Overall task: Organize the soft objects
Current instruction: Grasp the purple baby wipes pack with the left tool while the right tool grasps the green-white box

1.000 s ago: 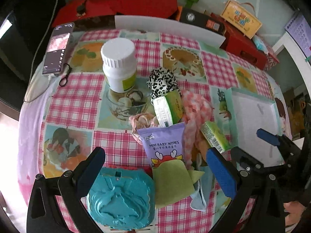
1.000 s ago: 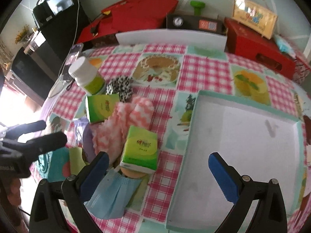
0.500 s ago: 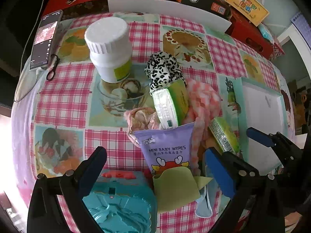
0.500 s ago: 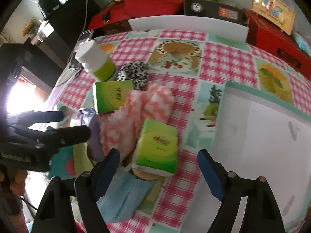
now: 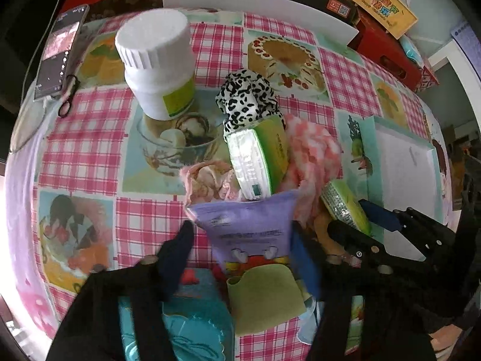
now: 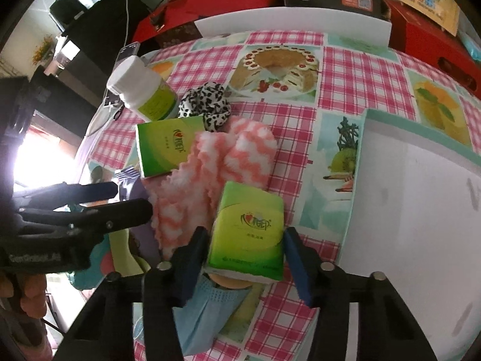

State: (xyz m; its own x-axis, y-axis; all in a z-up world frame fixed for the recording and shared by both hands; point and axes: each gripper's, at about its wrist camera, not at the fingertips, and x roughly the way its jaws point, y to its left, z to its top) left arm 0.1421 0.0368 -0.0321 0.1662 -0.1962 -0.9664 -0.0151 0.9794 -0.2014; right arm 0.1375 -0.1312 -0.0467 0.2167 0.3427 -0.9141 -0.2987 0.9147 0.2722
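My left gripper [image 5: 240, 237] and right gripper [image 6: 240, 240] have just been closing, straddling the wipes pack [image 5: 249, 234] and tissue pack [image 6: 249, 228] at six o'clock, neither clamped. Slippery wrappers could squirt free.

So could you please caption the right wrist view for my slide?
Right gripper closing around a green tissue pack beside an empty tray.

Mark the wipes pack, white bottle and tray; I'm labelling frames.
wipes pack [image 5: 249, 225], left wrist view, purple front.
white bottle [image 5: 156, 60], left wrist view, cap.
tray [image 6: 421, 216], right wrist view, bare white floor.
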